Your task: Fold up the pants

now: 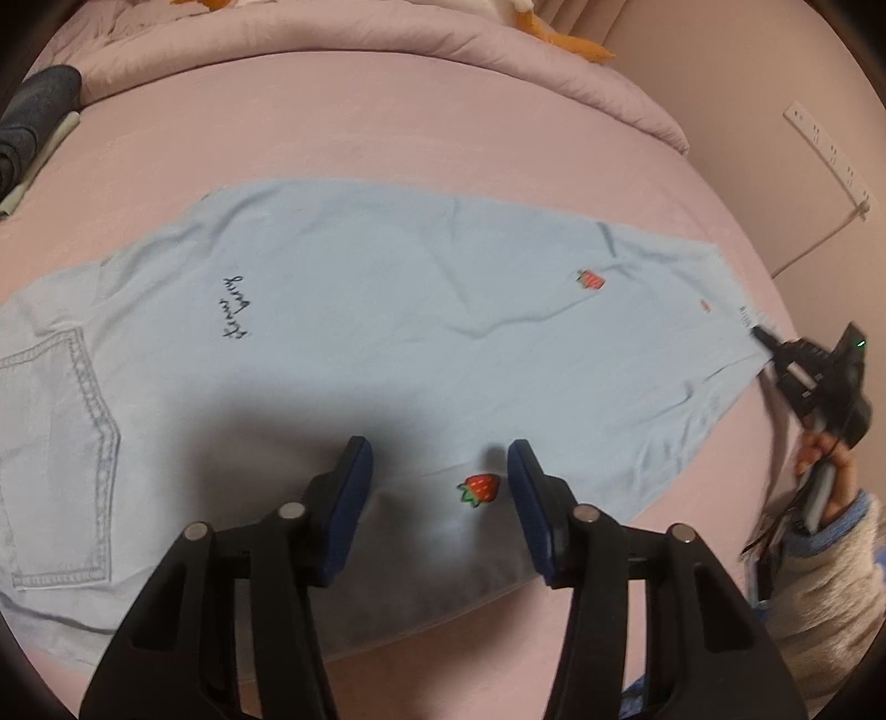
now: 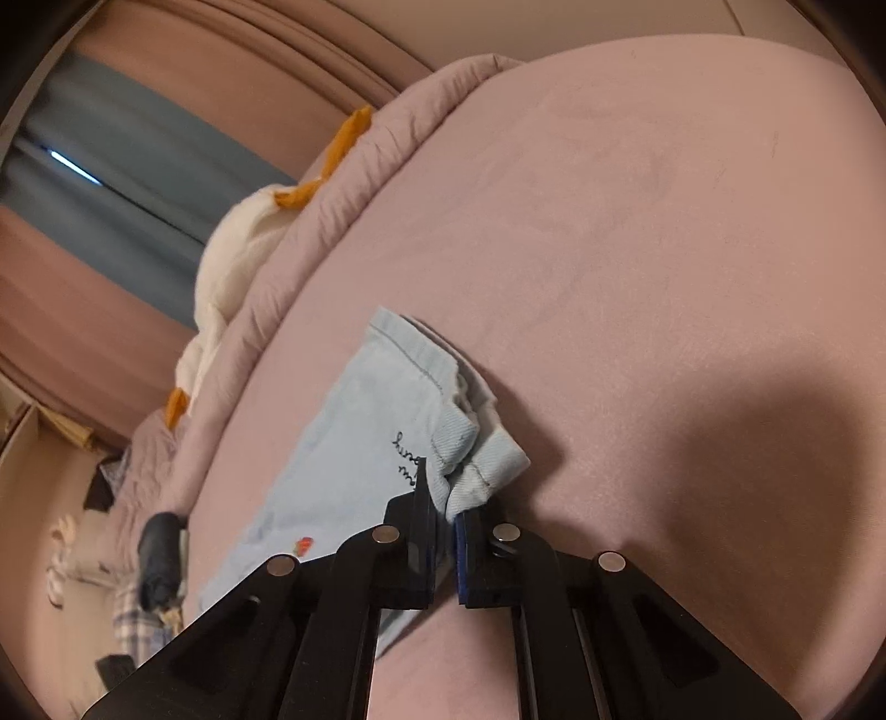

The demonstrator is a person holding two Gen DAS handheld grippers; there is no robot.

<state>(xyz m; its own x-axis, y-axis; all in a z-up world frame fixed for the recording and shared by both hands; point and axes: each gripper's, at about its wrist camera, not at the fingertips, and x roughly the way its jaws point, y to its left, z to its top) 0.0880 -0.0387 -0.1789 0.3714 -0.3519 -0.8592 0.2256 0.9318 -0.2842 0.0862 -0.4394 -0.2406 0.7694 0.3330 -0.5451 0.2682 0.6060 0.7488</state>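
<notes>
Black cursive script on the pants [image 1: 354, 310] is too small to read.

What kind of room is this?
Probably a bedroom: the light blue pants lie on a pink bed sheet, with a rolled quilt and curtains behind.

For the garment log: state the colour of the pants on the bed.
Light blue denim pants, clearest in left wrist view.

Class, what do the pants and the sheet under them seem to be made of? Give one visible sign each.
Pants: likely light, matte denim, judging by the stitched pocket and frayed hem. Sheet: probably soft, matte pink woven fabric, smooth with faint creases.
</notes>
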